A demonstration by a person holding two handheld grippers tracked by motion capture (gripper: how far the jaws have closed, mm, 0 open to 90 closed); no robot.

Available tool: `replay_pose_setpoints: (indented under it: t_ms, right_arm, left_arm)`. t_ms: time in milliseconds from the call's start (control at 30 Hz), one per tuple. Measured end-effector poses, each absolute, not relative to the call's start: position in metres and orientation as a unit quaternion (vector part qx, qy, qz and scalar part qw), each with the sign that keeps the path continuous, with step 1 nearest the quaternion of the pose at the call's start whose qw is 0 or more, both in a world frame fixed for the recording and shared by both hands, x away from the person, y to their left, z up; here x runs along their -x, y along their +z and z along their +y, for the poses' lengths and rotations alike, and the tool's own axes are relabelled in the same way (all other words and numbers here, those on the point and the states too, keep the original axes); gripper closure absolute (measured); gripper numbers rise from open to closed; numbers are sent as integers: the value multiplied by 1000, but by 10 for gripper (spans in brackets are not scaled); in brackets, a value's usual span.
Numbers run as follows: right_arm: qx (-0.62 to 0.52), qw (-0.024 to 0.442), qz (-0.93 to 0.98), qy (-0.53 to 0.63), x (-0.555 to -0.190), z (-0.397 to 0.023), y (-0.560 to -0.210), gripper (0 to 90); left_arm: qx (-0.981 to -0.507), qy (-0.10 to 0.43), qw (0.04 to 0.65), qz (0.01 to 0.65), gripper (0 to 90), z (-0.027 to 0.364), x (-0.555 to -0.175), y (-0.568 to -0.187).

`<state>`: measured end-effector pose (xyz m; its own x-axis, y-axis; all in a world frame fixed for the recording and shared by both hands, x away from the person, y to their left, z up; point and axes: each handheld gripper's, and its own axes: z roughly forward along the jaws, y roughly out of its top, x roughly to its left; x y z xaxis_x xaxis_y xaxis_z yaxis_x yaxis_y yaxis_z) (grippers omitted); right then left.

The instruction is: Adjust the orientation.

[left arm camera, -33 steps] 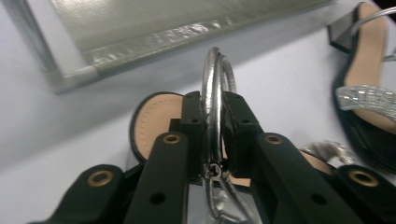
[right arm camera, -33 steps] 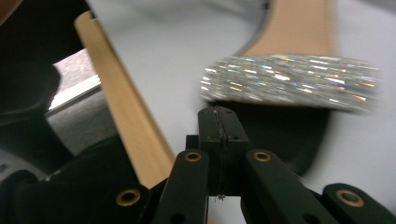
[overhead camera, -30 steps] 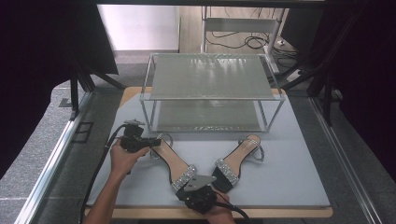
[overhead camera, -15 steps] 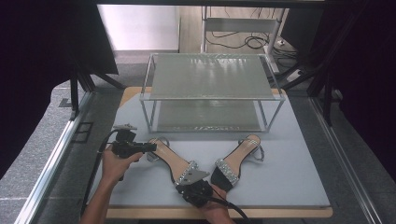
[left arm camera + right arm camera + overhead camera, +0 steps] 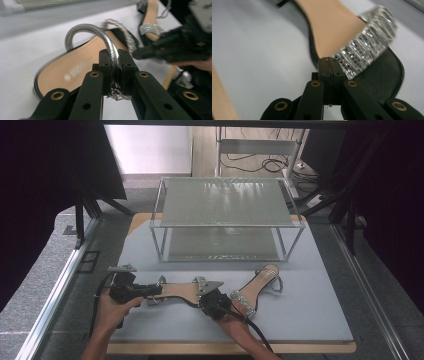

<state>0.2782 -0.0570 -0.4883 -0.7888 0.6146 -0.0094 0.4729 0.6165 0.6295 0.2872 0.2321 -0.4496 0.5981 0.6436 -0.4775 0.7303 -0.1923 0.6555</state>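
Note:
A black sandal with a tan insole (image 5: 177,291) lies sideways near the front of the grey mat (image 5: 310,315). My left gripper (image 5: 156,290) is shut on its silver ankle strap (image 5: 110,45), seen pinched between the jaws in the left gripper view (image 5: 113,58). My right gripper (image 5: 207,296) is shut on the sole's edge by the rhinestone toe strap (image 5: 364,47), with the jaws closed tight (image 5: 329,63). The matching second sandal (image 5: 261,282) lies at an angle just to the right, untouched.
A two-tier metal shoe rack (image 5: 225,202) with mesh shelves stands at the back of the mat. The table's wooden front edge (image 5: 300,347) runs close behind my hands. Metal rails flank the table on both sides.
The held sandal has swung from a diagonal to lie nearly across the mat. My left gripper moved toward the front left, and my right gripper moved away from the table's front edge.

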Motion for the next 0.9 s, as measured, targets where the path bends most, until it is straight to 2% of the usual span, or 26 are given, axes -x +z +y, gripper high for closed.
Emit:
replay_pose_setpoints:
  t_ms: [333, 500, 567, 700, 733, 900]
  right_arm:
    - [-340, 125, 875, 321, -306, -72, -491, 900]
    - [-339, 124, 873, 328, -306, -75, -491, 900]
    - [-339, 123, 872, 332, -305, -76, -492, 900]
    - [-335, 114, 860, 368, -300, -85, -486, 847]
    - [-331, 112, 852, 389, -293, -93, -481, 817]
    - [-326, 114, 837, 423, -276, -114, -471, 770]
  left_arm:
    - [-775, -75, 464, 422, 820, 220, -278, -450]
    - [-778, -73, 465, 417, 798, 217, -275, -450]
    - [-782, -74, 459, 414, 733, 216, -272, -449]
    - [-791, -42, 443, 420, 536, 219, -267, -443]
    - [-803, -36, 424, 418, 450, 222, -264, -438]
    - [-809, -14, 412, 419, 286, 228, -257, -426]
